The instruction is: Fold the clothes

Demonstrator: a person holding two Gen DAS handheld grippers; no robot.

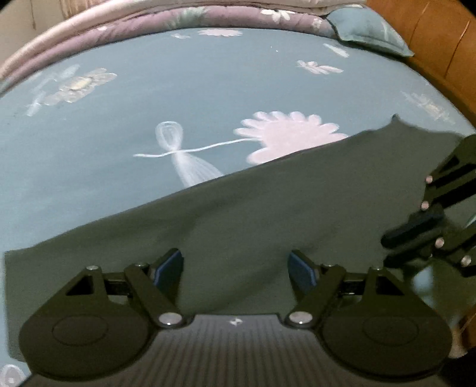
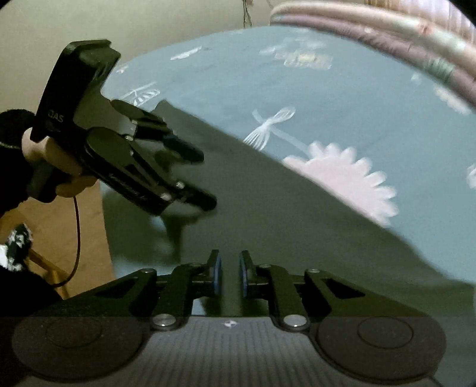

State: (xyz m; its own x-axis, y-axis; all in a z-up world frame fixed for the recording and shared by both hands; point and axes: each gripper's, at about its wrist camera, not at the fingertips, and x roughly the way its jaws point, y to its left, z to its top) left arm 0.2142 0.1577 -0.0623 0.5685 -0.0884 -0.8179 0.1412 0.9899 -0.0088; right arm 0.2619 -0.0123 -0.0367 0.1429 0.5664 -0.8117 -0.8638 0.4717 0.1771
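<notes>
- Nearest the lens in the left wrist view: left gripper, jaws spread wide, blue pads facing each other with nothing between them, poised over dark cloth.
- Largest: bed sheet, teal with pale flower and dragonfly prints, filling the upper field from 9 to 3 o'clock.
- Next: dark green garment, lying flat on the sheet, spreading from 8 o'clock up to 2 o'clock, straight edge crossing a pink flower print.
- Folded quilt in mauve along the 12 o'clock rim; teal pillow at 1 o'clock beside a wooden headboard.
- Right gripper, jaws nearly together with a narrow gap, no cloth pinched between the pads, low above the garment.
- From the right wrist view, left gripper at 10 o'clock, fingers apart, gripped by a bare hand in a dark sleeve.
</notes>
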